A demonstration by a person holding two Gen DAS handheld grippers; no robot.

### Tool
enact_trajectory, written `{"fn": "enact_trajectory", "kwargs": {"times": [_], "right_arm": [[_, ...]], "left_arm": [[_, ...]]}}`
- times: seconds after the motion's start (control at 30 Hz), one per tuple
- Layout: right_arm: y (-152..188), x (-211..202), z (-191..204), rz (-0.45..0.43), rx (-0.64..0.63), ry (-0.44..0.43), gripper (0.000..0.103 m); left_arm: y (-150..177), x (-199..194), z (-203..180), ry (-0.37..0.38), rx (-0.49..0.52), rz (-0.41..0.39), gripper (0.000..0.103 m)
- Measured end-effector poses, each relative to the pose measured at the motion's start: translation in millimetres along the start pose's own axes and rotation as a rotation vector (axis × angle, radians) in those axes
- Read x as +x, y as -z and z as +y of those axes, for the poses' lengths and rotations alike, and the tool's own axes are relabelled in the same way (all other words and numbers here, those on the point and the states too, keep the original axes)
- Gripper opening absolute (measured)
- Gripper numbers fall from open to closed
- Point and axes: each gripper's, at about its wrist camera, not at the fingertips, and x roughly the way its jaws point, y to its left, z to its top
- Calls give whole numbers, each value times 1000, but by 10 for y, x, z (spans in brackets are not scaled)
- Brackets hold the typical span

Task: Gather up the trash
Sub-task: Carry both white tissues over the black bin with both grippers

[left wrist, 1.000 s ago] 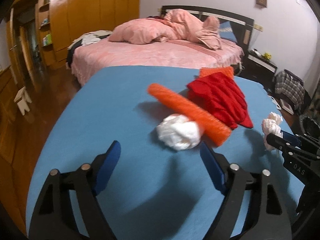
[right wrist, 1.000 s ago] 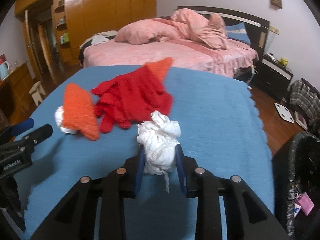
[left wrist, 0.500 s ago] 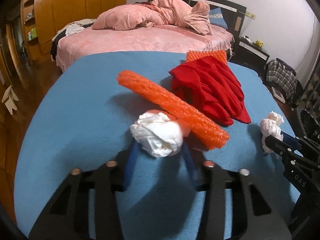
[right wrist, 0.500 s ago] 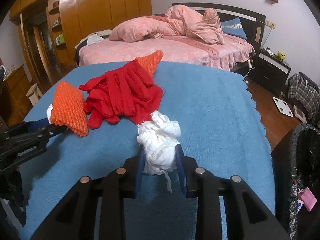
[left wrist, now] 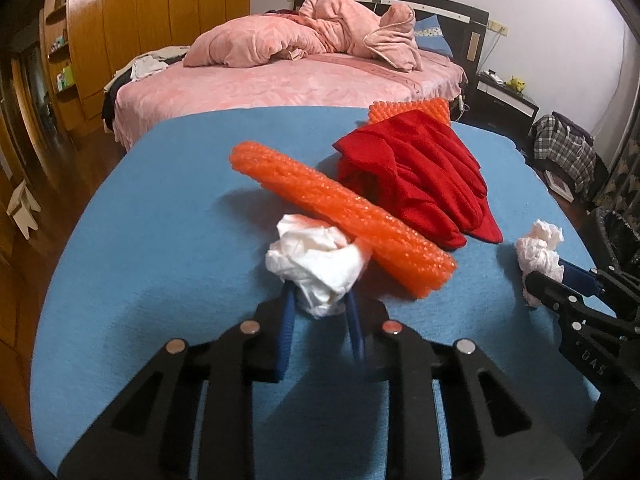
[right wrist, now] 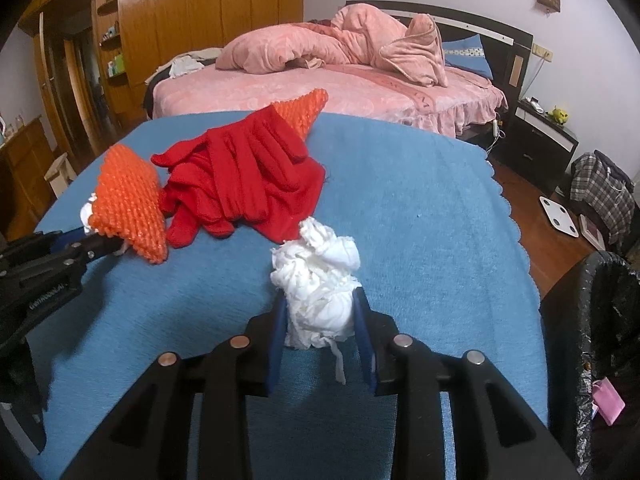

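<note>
Left hand-held gripper point(left wrist: 320, 312) pinching tissue wad point(left wrist: 318, 262) by low edge, orange mesh roll point(left wrist: 340, 216) touching at 1 o'clock; lift may drag roll. Right hand-held gripper point(right wrist: 322, 320) pinching tissue ball point(right wrist: 320, 280) above surface point(right wrist: 420, 208); loose strand may tear. Bin point(right wrist: 600, 320) at 3 o'clock.

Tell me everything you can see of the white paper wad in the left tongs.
The white paper wad is a crumpled, tissue-like ball, creased all over, with an orange tint on its top, likely reflected colour. The left tongs are shut on its lower part, a blue pad pressing each side. It sits low over the blue table cover; whether it touches the cover cannot be told. Its upper right meets the near end of the orange foam net roll. From the right wrist view it is mostly hidden behind that roll.
</note>
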Motion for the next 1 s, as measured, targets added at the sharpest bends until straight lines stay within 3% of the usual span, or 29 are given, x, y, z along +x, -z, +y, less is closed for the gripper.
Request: {"fn": "enact_trajectory", "kwargs": {"times": [0.4,0.73,1.0], "right_arm": [[-27,-45,-16,-11,4,-18,32],[-179,-439,-170,-113,32,-66,32],[-183,-806,-455,-154,66,-70,32]], "left_arm": [[-15,-67,-56,-31,28,-22,23],[78,-619,-152,-46,-13,-123,23],[31,-1068,-587,-17,51,-199,23]]}}
